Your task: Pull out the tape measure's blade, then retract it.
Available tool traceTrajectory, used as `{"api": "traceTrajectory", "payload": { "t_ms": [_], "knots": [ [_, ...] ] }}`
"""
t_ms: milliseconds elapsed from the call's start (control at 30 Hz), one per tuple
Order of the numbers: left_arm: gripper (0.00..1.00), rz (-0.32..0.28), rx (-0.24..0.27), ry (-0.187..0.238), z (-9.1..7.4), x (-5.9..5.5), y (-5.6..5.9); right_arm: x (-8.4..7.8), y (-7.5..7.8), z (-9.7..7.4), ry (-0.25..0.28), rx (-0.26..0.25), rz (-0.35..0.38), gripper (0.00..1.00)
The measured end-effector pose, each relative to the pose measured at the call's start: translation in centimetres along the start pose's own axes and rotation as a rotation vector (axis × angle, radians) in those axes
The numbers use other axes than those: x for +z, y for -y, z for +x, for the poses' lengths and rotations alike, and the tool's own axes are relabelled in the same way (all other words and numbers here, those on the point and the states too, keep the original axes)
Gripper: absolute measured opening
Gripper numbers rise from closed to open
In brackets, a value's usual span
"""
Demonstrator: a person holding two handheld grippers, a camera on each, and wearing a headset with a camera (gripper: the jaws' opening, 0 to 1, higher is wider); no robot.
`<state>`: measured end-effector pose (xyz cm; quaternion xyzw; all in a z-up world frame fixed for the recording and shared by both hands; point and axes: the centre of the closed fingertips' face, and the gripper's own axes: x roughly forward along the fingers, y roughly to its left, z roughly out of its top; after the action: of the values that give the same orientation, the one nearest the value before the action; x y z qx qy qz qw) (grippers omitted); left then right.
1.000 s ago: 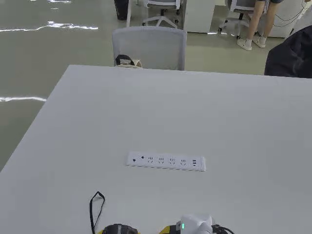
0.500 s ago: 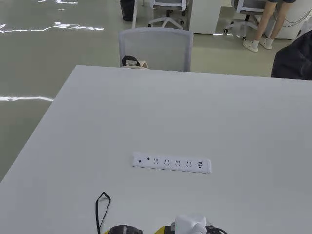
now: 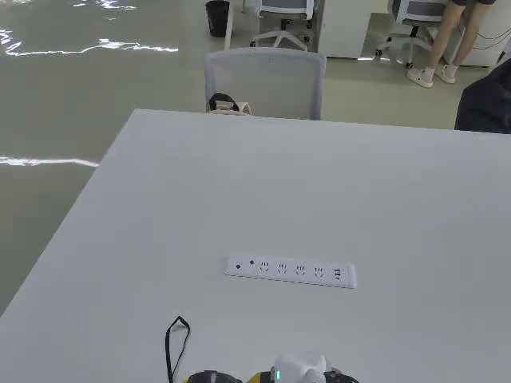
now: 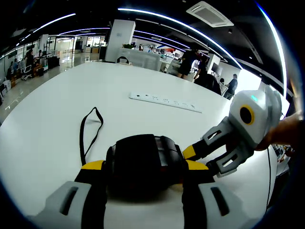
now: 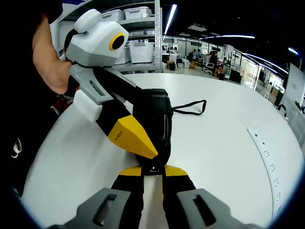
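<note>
A black tape measure (image 4: 143, 155) with a black wrist strap (image 4: 88, 131) lies on the white table near its front edge. My left gripper (image 4: 143, 168) is shut on its case, one jaw on each side. My right gripper (image 5: 152, 171) comes at the case from the side, and its yellow tips are shut on the blade's end hook right against the case. No length of blade shows between the tips and the case. In the head view the case (image 3: 209, 377) and the right gripper (image 3: 275, 377) sit at the bottom edge, largely cut off.
A white power strip (image 3: 291, 271) lies across the middle of the table (image 3: 319, 183). A grey chair (image 3: 265, 82) stands at the far edge with a bag on its seat. A person stands by desks at the back right.
The head camera has swung, so the table and power strip sit a little further right and lower. The tape measure and both grippers stay together at the near edge.
</note>
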<state>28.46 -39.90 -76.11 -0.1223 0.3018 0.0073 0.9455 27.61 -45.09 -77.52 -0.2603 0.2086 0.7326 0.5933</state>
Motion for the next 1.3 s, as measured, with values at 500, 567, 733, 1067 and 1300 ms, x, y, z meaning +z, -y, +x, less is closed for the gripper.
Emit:
{"api": "traceTrajectory", "payload": {
  "t_ms": [500,567,733,1067,1300],
  "knots": [
    [0.61,0.056,-0.028,-0.024,-0.1,-0.1,0.4,-0.5,-0.3,0.3,-0.033,0.01,-0.004,0.14],
    [0.61,0.056,-0.031,-0.029,0.0,-0.2,0.3,-0.6,-0.3,0.5,-0.035,0.009,-0.013,0.14],
    [0.61,0.055,-0.043,-0.033,0.1,-0.3,0.3,-0.6,-0.3,0.4,-0.04,0.006,0.0,0.14],
    [0.62,0.029,-0.089,-0.074,0.1,-0.6,0.3,-1.2,0.5,0.1,-0.072,-0.078,0.042,0.26],
    [0.61,0.086,-0.138,-0.116,-0.7,-1.1,0.6,-1.0,0.0,-1.2,-0.046,-0.117,0.07,0.3]
  ]
}}
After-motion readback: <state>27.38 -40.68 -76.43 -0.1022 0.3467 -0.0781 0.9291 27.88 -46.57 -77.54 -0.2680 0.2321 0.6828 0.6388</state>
